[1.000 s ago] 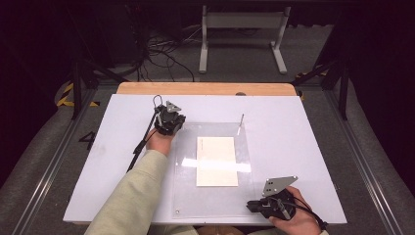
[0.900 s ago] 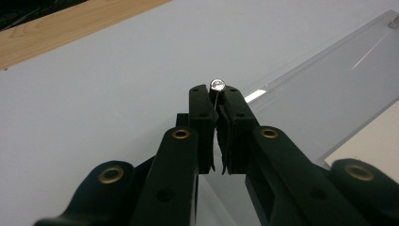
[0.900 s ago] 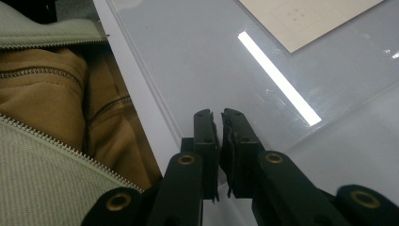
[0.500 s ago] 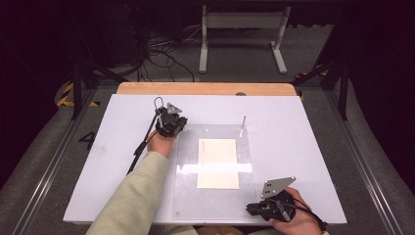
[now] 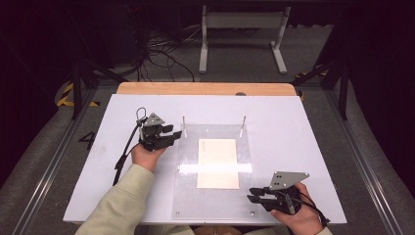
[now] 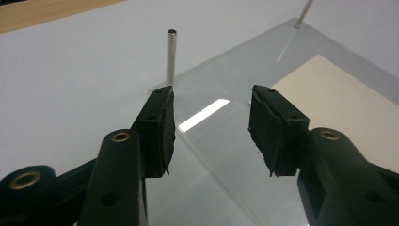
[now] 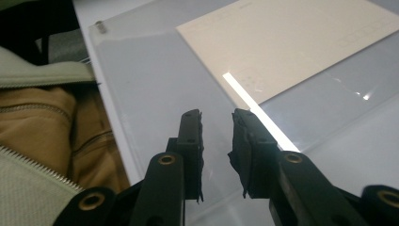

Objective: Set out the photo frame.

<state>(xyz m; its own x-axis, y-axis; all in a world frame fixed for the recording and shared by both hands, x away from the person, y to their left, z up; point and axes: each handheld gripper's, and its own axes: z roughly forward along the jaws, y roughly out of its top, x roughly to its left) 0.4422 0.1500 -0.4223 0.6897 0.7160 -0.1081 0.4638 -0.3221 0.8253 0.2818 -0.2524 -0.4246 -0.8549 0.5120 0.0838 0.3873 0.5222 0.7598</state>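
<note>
- Releasing: both grippers have just been opening, nothing between the pads, so I judge this the let-go after seating a clear sheet (image 5: 215, 171) on the counter (image 5: 293, 122).
- Right gripper (image 5: 250, 194) at the sheet's near right corner, jaws a narrow gap apart over the clear edge, gripping nothing; a tan jacket lies just beside in the right gripper view.
- Sheet lies flat mid-counter over a cream paper (image 5: 218, 163); a bright light reflection runs across both.
- Left gripper (image 5: 179, 135) at the sheet's far left corner, jaws about half open, empty, right beside the left pin (image 5: 184, 121).
- Right pin (image 5: 242, 122) stands upright at the far right corner; both pins seem to pass through the sheet's corners, hard to tell.
- Next move, I judge: back both grippers clear without nudging the sheet off the pins.
- Counter: white board on a wooden top.
- Room: dark, grey floor, cables and a white stand (image 5: 242, 29) beyond.
</note>
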